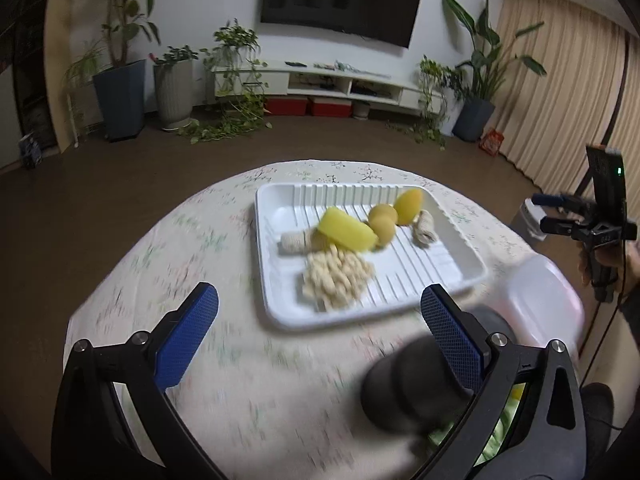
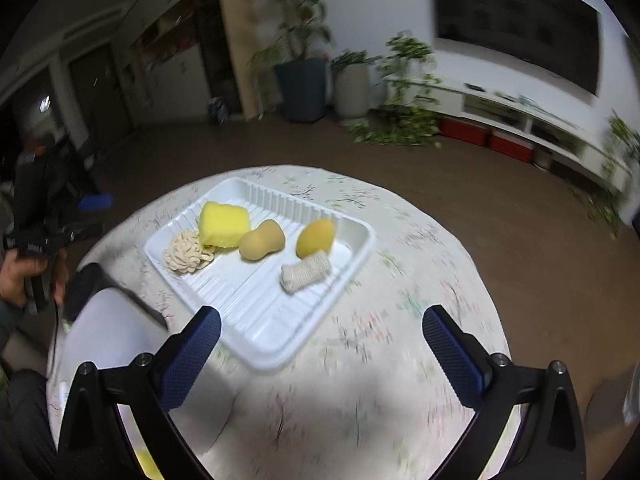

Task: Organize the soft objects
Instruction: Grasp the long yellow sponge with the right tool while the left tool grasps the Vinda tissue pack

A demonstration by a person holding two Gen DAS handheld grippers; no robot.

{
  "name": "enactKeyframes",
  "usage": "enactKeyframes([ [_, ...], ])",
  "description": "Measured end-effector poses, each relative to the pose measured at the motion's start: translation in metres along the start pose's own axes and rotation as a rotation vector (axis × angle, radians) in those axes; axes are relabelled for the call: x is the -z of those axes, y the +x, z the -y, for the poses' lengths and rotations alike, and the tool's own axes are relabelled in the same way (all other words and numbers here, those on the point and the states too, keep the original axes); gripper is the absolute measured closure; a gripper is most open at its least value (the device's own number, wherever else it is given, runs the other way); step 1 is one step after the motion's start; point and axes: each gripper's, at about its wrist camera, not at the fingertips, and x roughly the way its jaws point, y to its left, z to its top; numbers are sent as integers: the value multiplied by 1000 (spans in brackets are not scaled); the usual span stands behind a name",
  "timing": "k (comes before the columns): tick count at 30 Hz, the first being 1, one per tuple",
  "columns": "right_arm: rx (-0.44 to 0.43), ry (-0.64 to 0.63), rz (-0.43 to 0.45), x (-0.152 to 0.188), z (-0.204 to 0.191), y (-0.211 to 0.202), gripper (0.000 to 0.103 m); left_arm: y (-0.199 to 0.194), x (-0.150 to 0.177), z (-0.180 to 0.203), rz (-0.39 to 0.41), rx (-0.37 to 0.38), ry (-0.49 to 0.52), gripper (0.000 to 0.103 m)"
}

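Sponges, among them a yellow block (image 2: 224, 226), lie in the white tray (image 2: 256, 316) on the table's far side; left gripper (image 1: 318, 308) and right gripper (image 2: 320, 330) both gape empty, near a blurred, perhaps translucent container (image 1: 544, 300).

You face a white wall (image 1: 192, 8) carrying a dark television (image 1: 340, 0) above a low white media console (image 1: 340, 80), potted plants (image 1: 120, 52) flanking it, beige curtains (image 1: 560, 80) at right, and brown floor (image 1: 120, 184) below.
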Motion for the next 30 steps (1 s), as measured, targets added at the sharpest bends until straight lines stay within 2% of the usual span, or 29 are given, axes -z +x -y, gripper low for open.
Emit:
enactKeyframes([
  [6,14,71,33,68,-20,-45,0,-46,53,24,27,-14,-9,0],
  [15,-21,141,-16,164,-86,-62,0,-86,130,79,6,13,18,0],
  [21,-43,174,-20,186,-121,-68,0,-90,165,111,-32,54,32,0],
  [24,-28,161,-28,193,-139,-67,0,-87,180,124,-45,77,26,0],
  [27,-30,179,-34,198,-153,-61,0,-78,190,132,-65,101,19,0],
  [30,-8,185,-37,200,-162,-57,0,-74,189,138,-59,92,47,0],
])
